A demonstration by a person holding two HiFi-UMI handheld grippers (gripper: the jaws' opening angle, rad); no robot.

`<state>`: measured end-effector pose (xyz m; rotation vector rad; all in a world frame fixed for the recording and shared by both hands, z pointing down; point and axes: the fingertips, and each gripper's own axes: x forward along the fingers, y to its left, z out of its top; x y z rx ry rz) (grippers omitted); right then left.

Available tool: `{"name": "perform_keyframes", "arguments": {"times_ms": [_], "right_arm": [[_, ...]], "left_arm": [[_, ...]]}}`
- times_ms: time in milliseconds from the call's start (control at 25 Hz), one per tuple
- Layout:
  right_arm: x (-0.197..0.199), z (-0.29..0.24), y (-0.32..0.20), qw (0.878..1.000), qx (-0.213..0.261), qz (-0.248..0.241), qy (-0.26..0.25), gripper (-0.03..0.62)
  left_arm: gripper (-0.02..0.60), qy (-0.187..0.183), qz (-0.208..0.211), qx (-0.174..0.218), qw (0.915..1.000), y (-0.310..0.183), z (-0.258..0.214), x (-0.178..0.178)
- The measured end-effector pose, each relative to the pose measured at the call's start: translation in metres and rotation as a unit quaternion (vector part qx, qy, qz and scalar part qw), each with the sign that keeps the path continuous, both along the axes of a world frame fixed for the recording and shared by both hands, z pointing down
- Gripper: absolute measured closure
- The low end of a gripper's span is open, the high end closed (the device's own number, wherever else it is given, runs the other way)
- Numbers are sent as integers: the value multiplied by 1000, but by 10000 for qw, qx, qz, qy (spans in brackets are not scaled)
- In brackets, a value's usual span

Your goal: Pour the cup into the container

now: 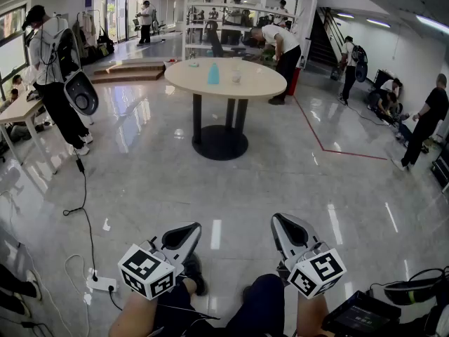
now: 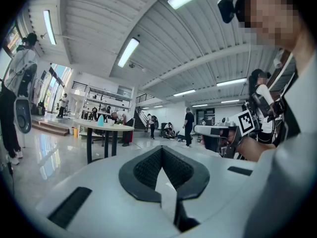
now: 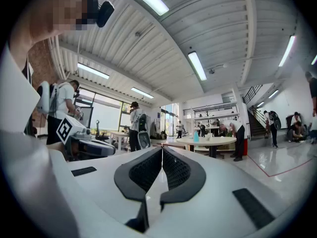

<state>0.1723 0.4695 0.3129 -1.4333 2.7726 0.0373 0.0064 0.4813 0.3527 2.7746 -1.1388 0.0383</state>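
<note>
Left gripper [image 1: 184,234] and right gripper [image 1: 284,225] are held level over the person's knees [image 1: 263,307], side by side but apart. Both are clenched, tips meeting, nothing between the jaws. Glossy floor [image 1: 280,167] ahead. Well beyond it, a round table [image 1: 263,84] carries a blue cup [image 1: 213,74], with a small clear container [image 1: 236,76] just beside it; contents too small to tell.
</note>
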Motion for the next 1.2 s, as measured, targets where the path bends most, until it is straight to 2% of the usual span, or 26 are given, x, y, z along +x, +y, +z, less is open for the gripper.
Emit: {"name": "perform_keyframes", "arguments": {"times_ms": [200, 400, 600, 800, 920, 1080, 1200], "right_arm": [[-2, -1, -43, 9999, 102, 106, -54, 588], [-11, -4, -72, 9998, 88, 141, -129, 588], [-32, -12, -110, 9999, 161, -47, -40, 588], [-48, -11, -156, 9994, 99, -318, -57, 588], [-49, -11, -182, 9989, 156, -414, -134, 588], [-18, -12, -214, 9995, 127, -283, -117, 588], [-8, -11, -252, 9992, 129, -313, -197, 588]], "left_arm": [[582, 9, 10, 59, 10000, -43, 4, -7], [581, 9, -26, 146, 9999, -65, -4, -20], [581, 42, -349, 288, 9990, -86, -10, -40], [582, 137, -738, 315, 9967, -126, -11, -57], [581, 25, -624, 388, 9973, -151, -14, -49], [581, -5, -391, 334, 9987, -193, -15, -10], [583, 171, -817, 291, 9961, -237, -20, -10]]}}
